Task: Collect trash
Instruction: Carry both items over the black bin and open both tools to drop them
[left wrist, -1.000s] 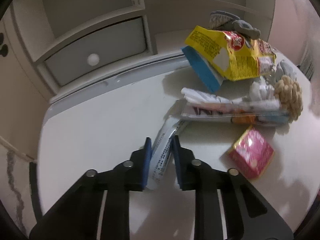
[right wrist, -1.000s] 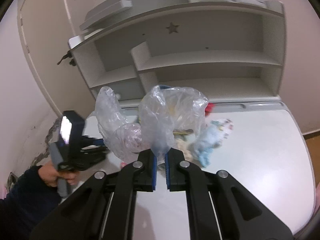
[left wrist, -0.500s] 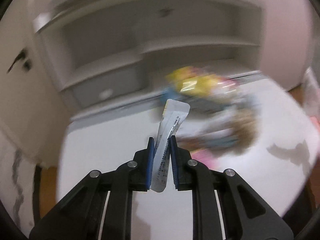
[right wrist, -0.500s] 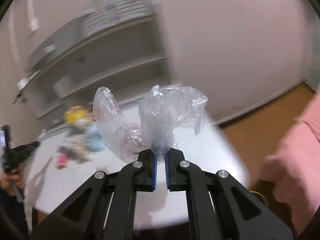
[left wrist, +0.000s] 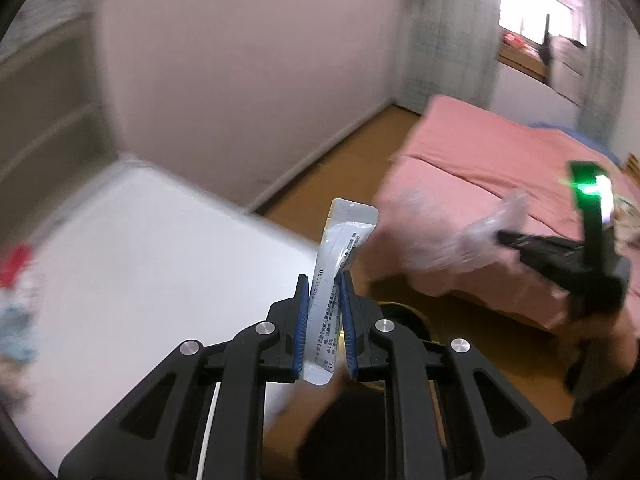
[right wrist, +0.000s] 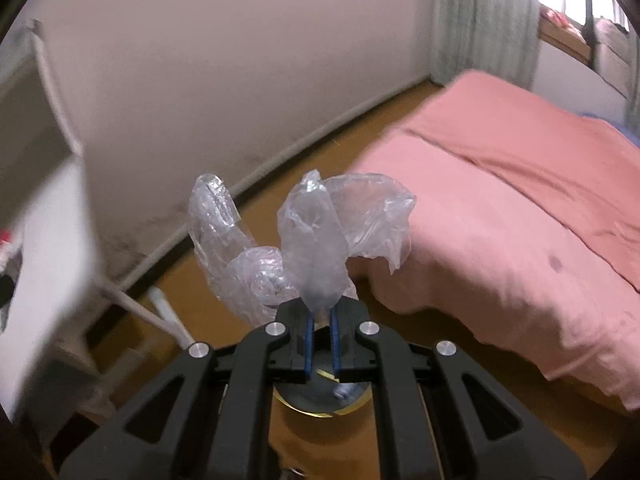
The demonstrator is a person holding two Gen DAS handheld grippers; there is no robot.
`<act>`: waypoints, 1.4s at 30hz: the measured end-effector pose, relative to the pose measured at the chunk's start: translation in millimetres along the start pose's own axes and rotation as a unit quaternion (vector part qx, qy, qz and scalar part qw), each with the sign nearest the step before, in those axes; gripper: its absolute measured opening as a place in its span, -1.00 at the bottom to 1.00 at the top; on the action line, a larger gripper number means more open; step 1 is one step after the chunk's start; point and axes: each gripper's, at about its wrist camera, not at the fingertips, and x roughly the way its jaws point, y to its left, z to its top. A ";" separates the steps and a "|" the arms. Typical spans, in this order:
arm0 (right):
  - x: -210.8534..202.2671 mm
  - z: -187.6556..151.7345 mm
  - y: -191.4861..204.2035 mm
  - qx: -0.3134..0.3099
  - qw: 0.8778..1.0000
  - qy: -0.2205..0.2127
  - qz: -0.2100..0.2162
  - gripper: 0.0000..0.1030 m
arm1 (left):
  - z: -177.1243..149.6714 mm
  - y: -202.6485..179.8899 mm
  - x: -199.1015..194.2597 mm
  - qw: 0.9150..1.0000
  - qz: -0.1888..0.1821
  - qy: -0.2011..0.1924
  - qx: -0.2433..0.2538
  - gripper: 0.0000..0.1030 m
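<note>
My left gripper (left wrist: 324,280) is shut on a white sachet wrapper (left wrist: 340,268) that stands upright between the pads, held past the white table's (left wrist: 140,264) corner. My right gripper (right wrist: 320,322) is shut on a crumpled clear plastic bag (right wrist: 312,248). In the left wrist view the right gripper (left wrist: 560,256) shows at the right with the blurred bag (left wrist: 460,244) in front of it. A round dark bin with a gold rim (right wrist: 320,404) sits on the floor right below the right gripper; it also shows behind the left fingers (left wrist: 400,312).
A pink-covered bed (right wrist: 520,208) fills the right side. A pale wall (right wrist: 240,60) and baseboard run behind. Brown floor (right wrist: 500,400) lies between table and bed. Blurred trash items (left wrist: 16,280) stay on the table's left side. White table legs (right wrist: 160,312) stand at left.
Both grippers swung right, away from the shelf and table toward the floor and bed, each keeping its item. The bin has come into view beneath them.
</note>
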 end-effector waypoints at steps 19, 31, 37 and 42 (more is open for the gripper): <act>112.1 -46.5 -20.8 -0.007 0.987 0.158 0.003 -0.86 | -13.9 -67.9 122.5 0.994 -0.051 0.098 0.023 -0.71; 104.3 -34.3 -17.5 0.009 0.991 0.134 0.022 0.40 | -20.8 -63.9 148.4 0.992 -0.051 0.116 0.023 -0.71; 98.0 -29.0 -33.0 0.044 0.992 0.118 0.008 0.40 | -26.3 -70.7 164.3 0.989 -0.063 0.131 0.028 -0.71; 89.9 -25.5 -56.1 0.095 0.990 0.101 -0.005 0.40 | -25.7 -83.7 179.0 0.986 -0.076 0.144 0.034 -0.71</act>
